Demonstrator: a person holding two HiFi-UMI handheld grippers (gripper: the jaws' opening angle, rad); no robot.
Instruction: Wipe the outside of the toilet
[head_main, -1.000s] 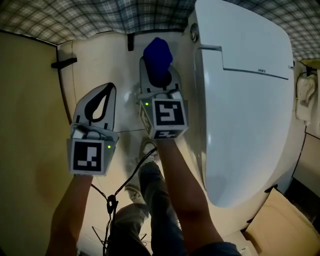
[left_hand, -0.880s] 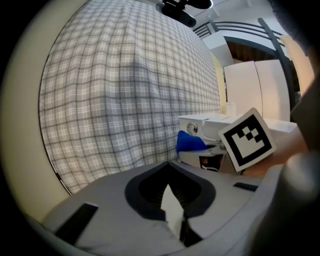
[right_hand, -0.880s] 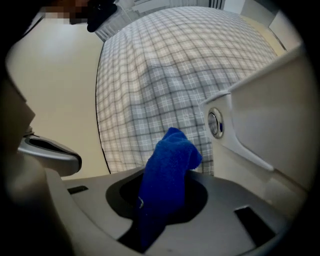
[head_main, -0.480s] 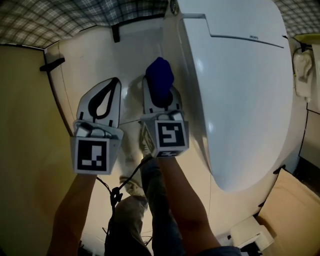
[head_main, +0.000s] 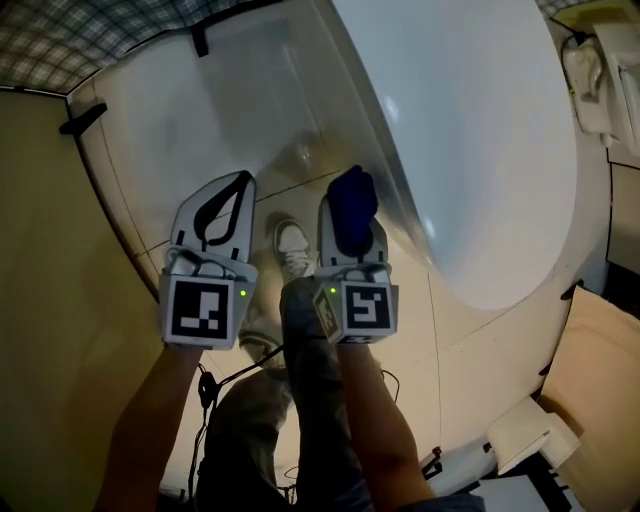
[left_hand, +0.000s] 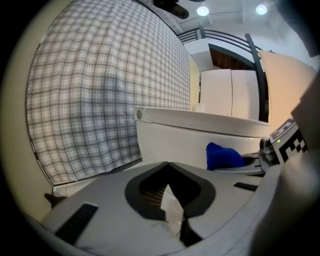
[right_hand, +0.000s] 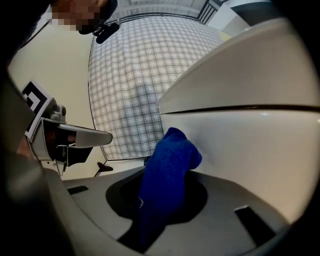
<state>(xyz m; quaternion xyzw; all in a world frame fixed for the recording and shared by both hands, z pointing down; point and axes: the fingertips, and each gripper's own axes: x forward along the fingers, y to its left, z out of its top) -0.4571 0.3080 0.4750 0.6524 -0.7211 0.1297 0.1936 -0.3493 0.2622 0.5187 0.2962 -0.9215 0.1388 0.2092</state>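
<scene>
The white toilet (head_main: 480, 150) fills the upper right of the head view, lid down. My right gripper (head_main: 352, 215) is shut on a blue cloth (head_main: 352, 205), which lies against the toilet's left outer side, just under the rim. In the right gripper view the blue cloth (right_hand: 167, 175) stands up between the jaws and touches the toilet's side (right_hand: 260, 145). My left gripper (head_main: 243, 180) hangs to the left of it, over the floor, shut with nothing in it. In the left gripper view the jaws meet at the tips of my left gripper (left_hand: 168, 165), with the toilet (left_hand: 200, 135) and the cloth (left_hand: 222, 156) beyond.
A beige partition (head_main: 50, 260) closes in the left side, and a checked wall (head_main: 60, 40) stands behind. The person's shoes (head_main: 290, 248) and legs are below the grippers, with a cable (head_main: 210, 385) hanging. A cardboard box (head_main: 600, 370) sits at the lower right, a white fixture (head_main: 590, 70) at the upper right.
My right gripper has slid the blue cloth along the toilet's left side, from near the tank toward the bowl's front. The left gripper has come along beside it, still shut.
</scene>
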